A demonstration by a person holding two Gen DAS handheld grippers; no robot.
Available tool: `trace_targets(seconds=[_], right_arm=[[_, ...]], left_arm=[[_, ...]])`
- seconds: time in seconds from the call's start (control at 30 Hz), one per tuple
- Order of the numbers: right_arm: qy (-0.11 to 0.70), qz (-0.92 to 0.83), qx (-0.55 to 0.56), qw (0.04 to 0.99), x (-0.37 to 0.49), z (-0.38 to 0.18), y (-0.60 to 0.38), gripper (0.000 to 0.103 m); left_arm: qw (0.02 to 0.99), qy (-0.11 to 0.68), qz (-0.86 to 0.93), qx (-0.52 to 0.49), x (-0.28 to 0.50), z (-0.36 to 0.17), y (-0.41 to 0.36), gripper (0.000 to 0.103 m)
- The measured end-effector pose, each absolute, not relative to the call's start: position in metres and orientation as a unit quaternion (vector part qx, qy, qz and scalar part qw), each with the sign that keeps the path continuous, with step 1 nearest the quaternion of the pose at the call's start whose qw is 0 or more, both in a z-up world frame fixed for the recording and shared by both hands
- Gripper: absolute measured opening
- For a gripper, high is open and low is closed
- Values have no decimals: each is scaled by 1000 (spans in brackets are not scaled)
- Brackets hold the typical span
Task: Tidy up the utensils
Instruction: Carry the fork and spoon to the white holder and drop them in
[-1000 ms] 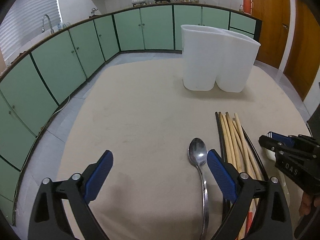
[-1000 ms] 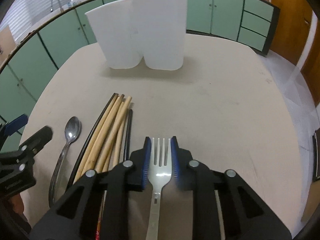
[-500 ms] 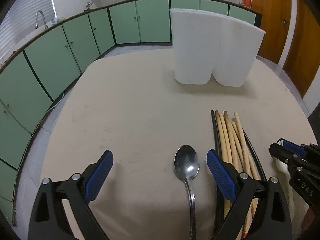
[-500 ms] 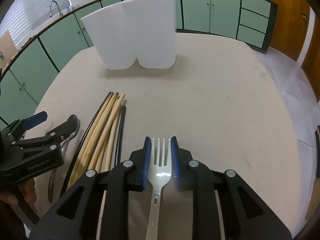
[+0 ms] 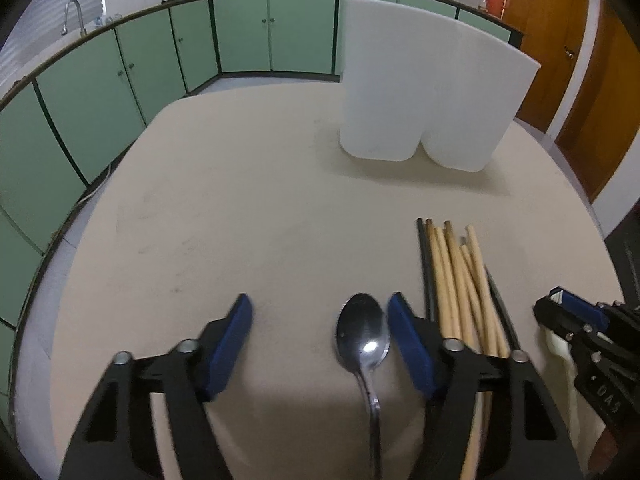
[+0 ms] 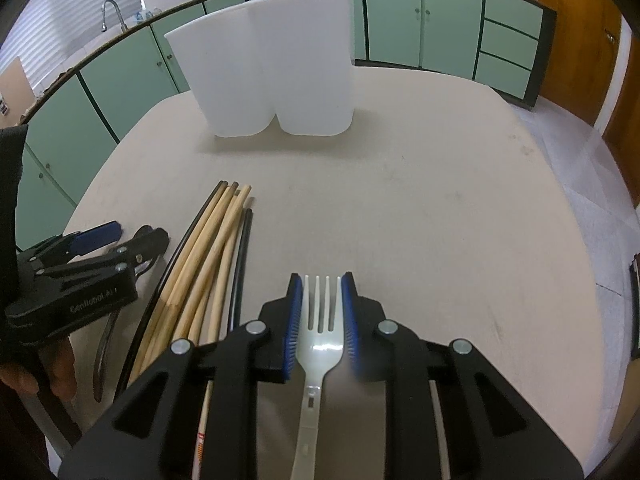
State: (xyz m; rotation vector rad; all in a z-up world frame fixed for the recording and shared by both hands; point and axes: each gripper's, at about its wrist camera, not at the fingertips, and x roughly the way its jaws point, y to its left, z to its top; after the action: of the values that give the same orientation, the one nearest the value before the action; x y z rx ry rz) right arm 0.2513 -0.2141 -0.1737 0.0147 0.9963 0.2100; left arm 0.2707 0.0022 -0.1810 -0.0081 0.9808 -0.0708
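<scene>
Two views, taken in turn. From the left wrist, my left tongs (image 5: 320, 334) were closing with the metal spoon (image 5: 363, 336) lying between the pads on the beige surface (image 5: 240, 200), its bowl close to the right pad, neither pad pressing it yet. I judged I should centre on the neck so both pads meet it together. A bundle of wooden chopsticks (image 5: 460, 280) lay just beside that right pad and could get caught. The white two-compartment holder (image 5: 424, 96) stood well apart at the far side.

From the right wrist, my right tongs (image 6: 319, 316) were narrow, holding a pale plastic fork (image 6: 320, 344) by its head, tines forward, with open surface between them and the holder.
</scene>
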Motion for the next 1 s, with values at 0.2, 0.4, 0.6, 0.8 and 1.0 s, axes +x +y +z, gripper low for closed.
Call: trace_targets(seconds=[0.2, 0.4, 0.6, 0.8, 1.0], right_arm=[[478, 100, -8, 873, 252, -174, -210, 20], [475, 109, 2, 873, 254, -173, -213, 19], [410, 128, 20, 903, 249, -142, -225, 19], [356, 163, 43, 919, 251, -113, -234, 19], [318, 179, 48, 930, 254, -89, -239, 19]], left_arm=[[885, 463, -45, -2, 264, -181, -8, 30], [888, 455, -60, -21, 259, -178, -5, 26], [919, 385, -67, -44, 239, -152, 7, 26], [944, 316, -81, -54, 225, -120, 13, 26], [959, 264, -89, -60, 218, -95, 11, 25]])
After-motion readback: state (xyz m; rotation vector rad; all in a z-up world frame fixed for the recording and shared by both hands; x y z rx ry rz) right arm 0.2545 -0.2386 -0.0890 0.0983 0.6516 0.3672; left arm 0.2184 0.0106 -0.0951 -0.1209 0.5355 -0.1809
